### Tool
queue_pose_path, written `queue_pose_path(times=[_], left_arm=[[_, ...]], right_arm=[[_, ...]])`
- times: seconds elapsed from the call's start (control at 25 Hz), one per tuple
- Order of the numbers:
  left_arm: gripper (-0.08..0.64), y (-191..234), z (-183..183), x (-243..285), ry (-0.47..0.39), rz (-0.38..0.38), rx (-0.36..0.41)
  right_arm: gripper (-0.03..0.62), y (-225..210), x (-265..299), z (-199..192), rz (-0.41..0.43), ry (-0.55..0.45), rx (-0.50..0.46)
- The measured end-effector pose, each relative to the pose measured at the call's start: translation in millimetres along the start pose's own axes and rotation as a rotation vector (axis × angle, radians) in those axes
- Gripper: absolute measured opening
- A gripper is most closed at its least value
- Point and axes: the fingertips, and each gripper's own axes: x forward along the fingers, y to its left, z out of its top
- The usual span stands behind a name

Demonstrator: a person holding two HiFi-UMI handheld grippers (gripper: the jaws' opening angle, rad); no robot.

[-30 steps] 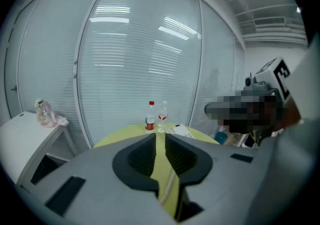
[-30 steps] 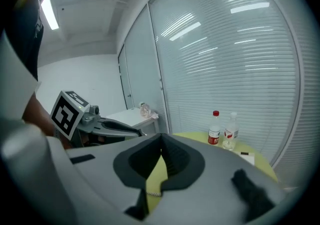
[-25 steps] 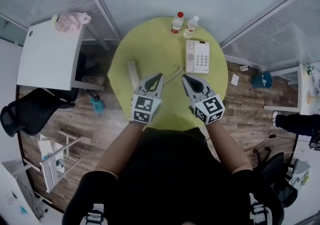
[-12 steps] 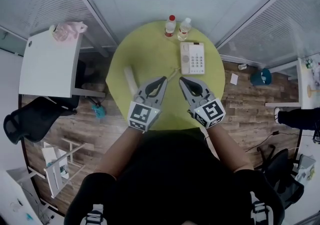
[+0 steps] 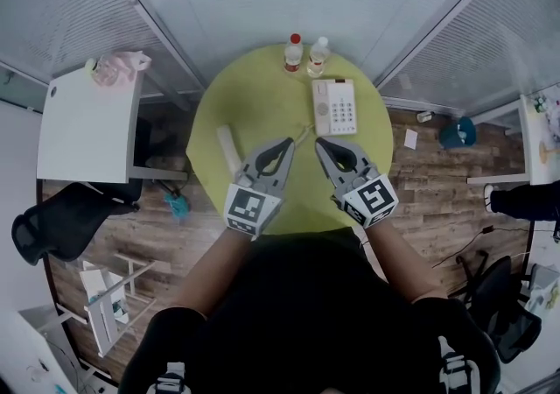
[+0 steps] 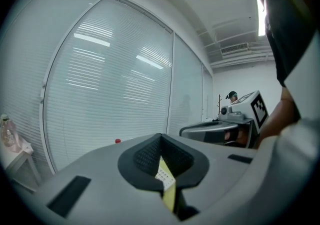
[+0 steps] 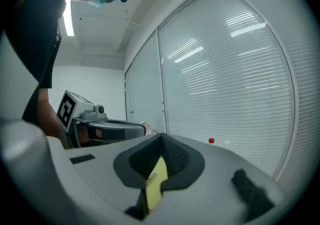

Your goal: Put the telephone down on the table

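The white telephone base (image 5: 335, 107) with its keypad sits on the right of the round yellow-green table (image 5: 262, 86). Its pale handset (image 5: 227, 147) lies flat on the table at the left. A thin cord (image 5: 303, 130) runs from the base toward the grippers. My left gripper (image 5: 286, 143) and right gripper (image 5: 320, 144) hover side by side over the table's near half, both shut and holding nothing. In the left gripper view the left gripper (image 6: 160, 138) has its pads together; the right gripper (image 7: 161, 136) looks the same in its own view.
Two small bottles, one red-capped (image 5: 293, 51) and one white-capped (image 5: 318, 55), stand at the table's far edge. Glass walls with blinds curve behind. A white side table (image 5: 87, 125) and a black chair (image 5: 61, 217) stand at the left on the wood floor.
Both grippers stay shut and close together, barely shifting. The head view has drifted a little. Telephone base and handset have not moved on the table.
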Motion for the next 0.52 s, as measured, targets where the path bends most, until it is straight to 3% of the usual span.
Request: queue_pose_path(times=[0.24, 0.52], left_arm=[[0.012, -1.2, 2.5, -0.7, -0.008, -0.009, -0.015], [0.012, -3.2, 2.0, 0.3, -0.011, -0.006, -0.019]], right_arm=[[0.018, -0.3, -3.7, 9.4, -0.014, -0.04, 0.006], [0.018, -2.3, -7.6, 7.5, -0.014, -0.022, 0.003]])
